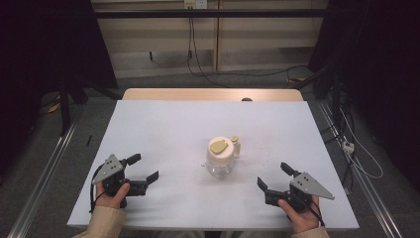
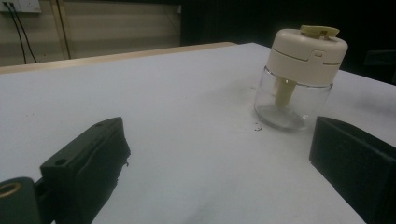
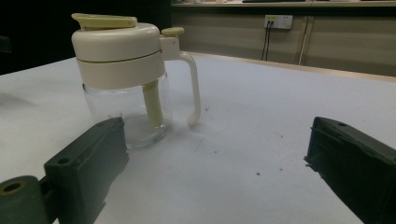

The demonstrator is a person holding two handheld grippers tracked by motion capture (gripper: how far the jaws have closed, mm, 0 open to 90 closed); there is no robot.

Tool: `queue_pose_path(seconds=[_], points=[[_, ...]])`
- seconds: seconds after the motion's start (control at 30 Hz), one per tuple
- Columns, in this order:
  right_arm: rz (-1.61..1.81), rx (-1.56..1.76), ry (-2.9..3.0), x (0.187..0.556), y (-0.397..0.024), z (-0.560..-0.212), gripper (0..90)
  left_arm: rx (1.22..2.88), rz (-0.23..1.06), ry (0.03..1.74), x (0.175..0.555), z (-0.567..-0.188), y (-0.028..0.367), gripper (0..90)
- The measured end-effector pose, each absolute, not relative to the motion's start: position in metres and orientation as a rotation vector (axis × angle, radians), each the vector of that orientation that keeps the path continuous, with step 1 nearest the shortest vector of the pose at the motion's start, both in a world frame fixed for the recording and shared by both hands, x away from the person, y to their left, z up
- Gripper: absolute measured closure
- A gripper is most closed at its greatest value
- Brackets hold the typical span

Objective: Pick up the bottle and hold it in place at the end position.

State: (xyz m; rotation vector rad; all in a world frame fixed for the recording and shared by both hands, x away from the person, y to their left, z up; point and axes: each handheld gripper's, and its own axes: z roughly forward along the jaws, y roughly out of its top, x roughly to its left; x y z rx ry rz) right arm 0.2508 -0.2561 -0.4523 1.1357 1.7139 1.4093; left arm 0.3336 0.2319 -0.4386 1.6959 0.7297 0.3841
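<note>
Jar: I log one clear glass jar (image 1: 221, 157) with a cream lid (image 1: 220, 147), upright just right of centre in the high view, on the white table (image 1: 163, 129).
Jar, left gripper view: it (image 2: 299, 77) stands in the upper right of the frame, beyond the right-hand jaw and apart from it.
Jar, right gripper view: it (image 3: 126, 77) sits in the upper left, its handle (image 3: 194, 88) turned toward the frame's middle, a pale stem visible inside the glass.
Lid detail: a yellowish tab (image 1: 218, 146) lies on top; a small knob sits at the handle side.
Left gripper: I see it (image 1: 144, 171) at the lower left of the high view, jaws spread wide with nothing between them, well apart from the jar.
Right gripper: it (image 1: 274, 176) rests at the lower right of the high view, jaws likewise spread wide around bare table, well apart from the jar.
Hands: one hand (image 1: 113, 195) grips each tool from the bottom edge; tan sleeves show there.
Table edge: a wooden strip (image 1: 213, 94) runs along the far side.
</note>
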Motion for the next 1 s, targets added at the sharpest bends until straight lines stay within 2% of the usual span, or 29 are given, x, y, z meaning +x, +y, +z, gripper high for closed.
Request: queue_pose_path(seconds=[0.43,1.0], points=[[1.431,1.159,1.723,0.257,-0.249,-0.452,4.8,1.691,0.383,0.731,0.334,-0.439,0.232,3.6],[1.437,1.108,1.791,0.274,-0.215,-0.449,5.0,1.700,0.391,0.724,0.334,-0.441,0.230,3.6]])
